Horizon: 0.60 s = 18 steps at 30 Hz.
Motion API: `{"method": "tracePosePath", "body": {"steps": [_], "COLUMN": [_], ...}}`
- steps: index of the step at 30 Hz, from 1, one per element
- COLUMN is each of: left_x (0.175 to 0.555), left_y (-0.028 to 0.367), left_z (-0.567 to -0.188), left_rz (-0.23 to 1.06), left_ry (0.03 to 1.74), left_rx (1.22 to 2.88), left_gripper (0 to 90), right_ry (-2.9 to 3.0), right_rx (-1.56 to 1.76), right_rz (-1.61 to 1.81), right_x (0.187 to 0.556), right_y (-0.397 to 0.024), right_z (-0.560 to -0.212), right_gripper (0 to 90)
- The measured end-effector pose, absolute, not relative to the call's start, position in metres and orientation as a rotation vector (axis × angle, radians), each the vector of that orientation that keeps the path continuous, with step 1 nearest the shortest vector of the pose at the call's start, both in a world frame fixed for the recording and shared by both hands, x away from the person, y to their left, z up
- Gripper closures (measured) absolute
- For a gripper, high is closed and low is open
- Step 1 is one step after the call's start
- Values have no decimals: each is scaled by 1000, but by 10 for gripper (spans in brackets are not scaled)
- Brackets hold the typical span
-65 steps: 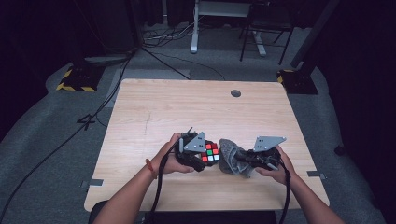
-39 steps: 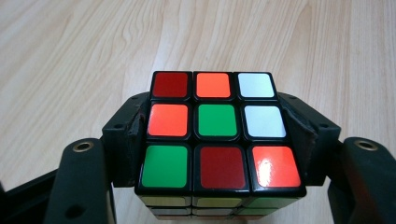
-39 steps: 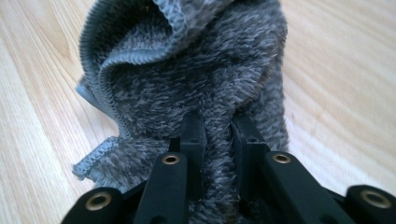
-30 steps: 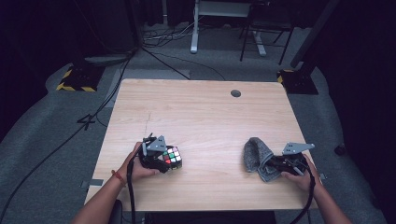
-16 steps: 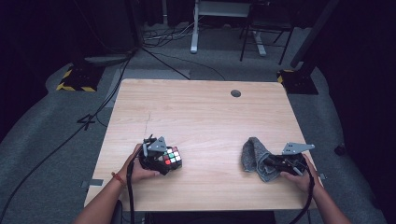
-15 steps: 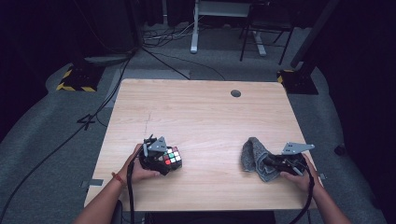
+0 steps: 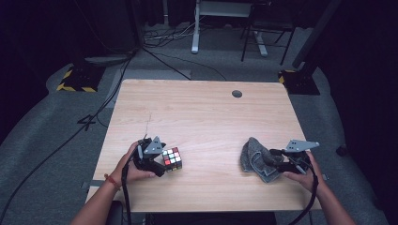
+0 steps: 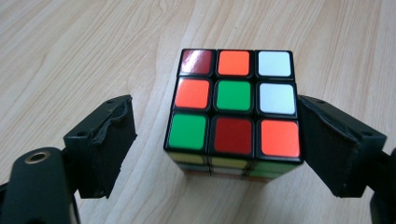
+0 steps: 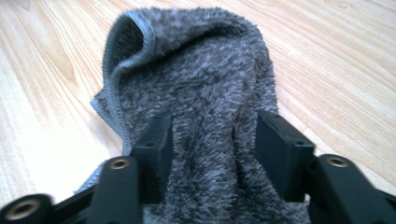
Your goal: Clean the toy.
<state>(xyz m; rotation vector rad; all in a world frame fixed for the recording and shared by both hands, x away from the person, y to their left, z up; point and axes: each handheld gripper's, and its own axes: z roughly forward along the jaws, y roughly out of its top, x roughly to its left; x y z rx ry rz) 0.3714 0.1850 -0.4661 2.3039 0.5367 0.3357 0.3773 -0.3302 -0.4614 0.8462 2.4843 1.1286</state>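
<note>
The left gripper [image 8: 219, 154], jaws just spreading, brackets the Rubik's cube [image 8: 233, 109] near the table's [image 7: 202, 112] front edge, while the right gripper [image 9: 212, 140], also loosening, straddles the grey towel [image 9: 205, 84]; withdrawing could snag pile and drag the towel.

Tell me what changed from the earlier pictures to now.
The two hands drew apart, carrying the cube to the table's left and the cloth to its right. Both grippers' jaws have just been opening: the left gripper has released the cube, the right gripper the cloth. Both things rest on the table.
</note>
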Motion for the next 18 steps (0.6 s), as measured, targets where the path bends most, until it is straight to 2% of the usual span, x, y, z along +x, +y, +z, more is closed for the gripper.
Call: {"method": "tracePosePath", "body": {"steps": [7, 13, 18], "left_x": [359, 351, 347], "left_y": [199, 210, 224], "left_z": [-460, -459, -462], "left_rz": [374, 485, 503], "left_ry": [554, 600, 659], "left_rx": [2286, 2290, 2274], "left_gripper": [162, 166, 176], "right_ry": [2454, 2455, 2427], "right_rx": [848, 816, 834], "right_rz": [1078, 1019, 1004], "right_x": [372, 362, 354], "right_y": [-331, -339, -349], "right_z": [-452, -449, -448], "right_gripper": [324, 315, 302]}}
